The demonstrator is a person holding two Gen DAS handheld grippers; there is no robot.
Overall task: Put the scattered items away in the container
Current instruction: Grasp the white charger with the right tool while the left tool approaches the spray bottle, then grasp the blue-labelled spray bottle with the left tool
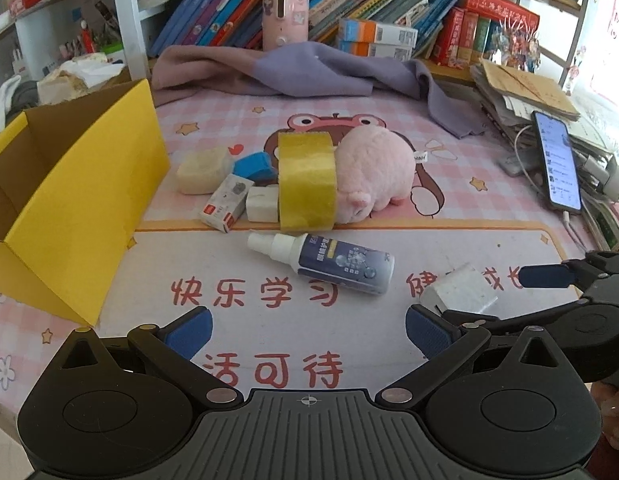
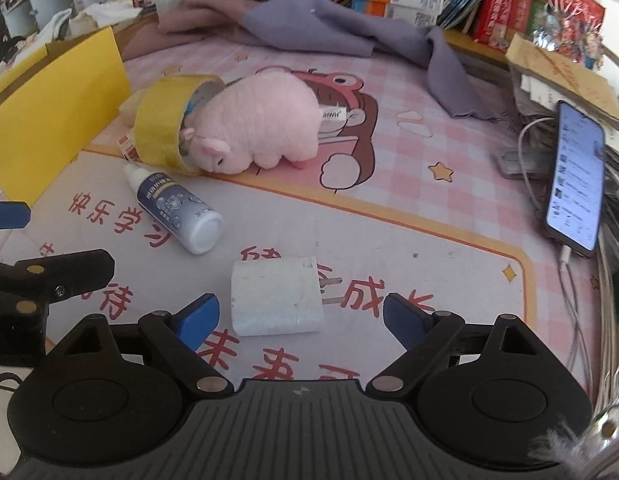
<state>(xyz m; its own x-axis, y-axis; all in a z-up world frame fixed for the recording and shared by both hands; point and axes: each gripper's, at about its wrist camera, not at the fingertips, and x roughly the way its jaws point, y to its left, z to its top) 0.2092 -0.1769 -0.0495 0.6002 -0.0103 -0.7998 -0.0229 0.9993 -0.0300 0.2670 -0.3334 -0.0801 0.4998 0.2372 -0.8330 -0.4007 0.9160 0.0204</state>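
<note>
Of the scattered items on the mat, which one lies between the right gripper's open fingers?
The white charger plug, lying alone and untouched between the right gripper fingers; the spray bottle lies farther off.

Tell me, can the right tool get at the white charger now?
Probably yes. The charger lies flat between the open fingers of the right tool, and nothing stands in between.

Left wrist view: rides behind the left gripper (image 1: 307, 330), angled steeply down and forward over the pink desk mat (image 1: 469, 216), close to the surface. It faces the bookshelf (image 1: 349, 4) at the back; yellow box (image 1: 89, 184) at left edge.

Right wrist view: same tilt, behind the right gripper (image 2: 301, 316), set further right and nearer the white charger (image 2: 275, 300).

Shared: spray bottle (image 1: 341, 264), tape roll (image 1: 307, 180), plush pig (image 1: 373, 172), phone (image 1: 557, 162).
</note>
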